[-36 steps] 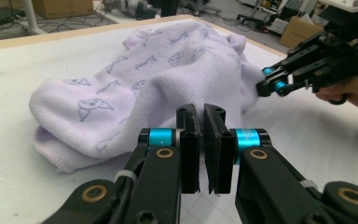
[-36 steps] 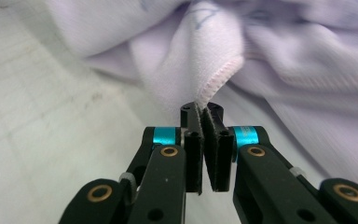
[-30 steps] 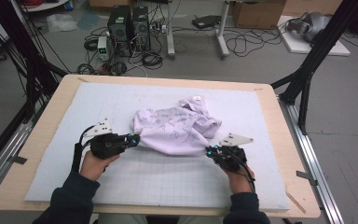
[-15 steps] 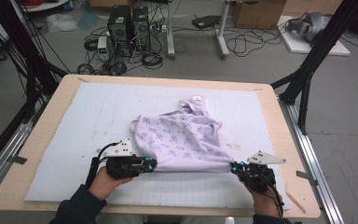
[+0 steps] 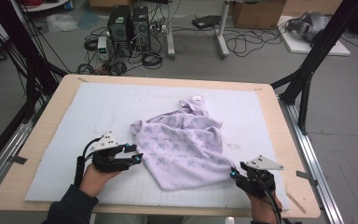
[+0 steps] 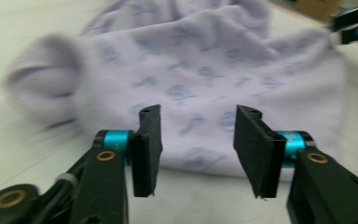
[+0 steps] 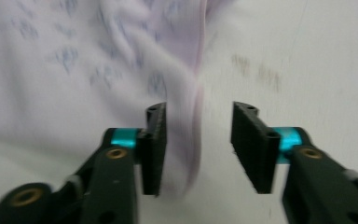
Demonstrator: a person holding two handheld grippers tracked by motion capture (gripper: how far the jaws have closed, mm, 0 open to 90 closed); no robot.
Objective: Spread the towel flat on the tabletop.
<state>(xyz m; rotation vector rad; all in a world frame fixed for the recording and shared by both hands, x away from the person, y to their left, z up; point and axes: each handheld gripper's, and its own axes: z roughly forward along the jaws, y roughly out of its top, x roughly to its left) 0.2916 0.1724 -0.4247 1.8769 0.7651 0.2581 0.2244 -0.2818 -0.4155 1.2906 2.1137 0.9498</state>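
On the table, all places given from the garment:
Table (image 5: 286, 140): pale wooden rim, rounded corners, showing as a border round the mat on every side of the garment.
Mat (image 5: 74, 116): flat white sheet with a faint grid; wide bare stretches left of the garment and beyond it, a narrower strip on the right (with a small brownish smudge there).
Garment (image 5: 182, 147): soft lilac knit with a small repeating blue print, spread roughly as a triangle on the middle of the mat; its far end bunches into folds with a white label on top, its near edge lies flat and comes to a point toward the person.
Left gripper (image 5: 135, 153): black, with teal collars, at the garment's left edge; jaws have just been opening and stand apart, let go of the cloth.
Right gripper (image 5: 233, 171): at the garment's near right corner, jaws likewise just opened, clamping nothing.
Left gripper view: blurred; the garment (image 6: 205, 70) rises as a fuzzy mound just past the ribbed pads (image 6: 151, 140), bare mat between them, the other gripper at the upper right corner.
Right gripper view: blurred; a rolled hem of the garment (image 7: 193, 116) runs beside the left pad (image 7: 154, 144) and into the gap, touching neither as far as I can tell.
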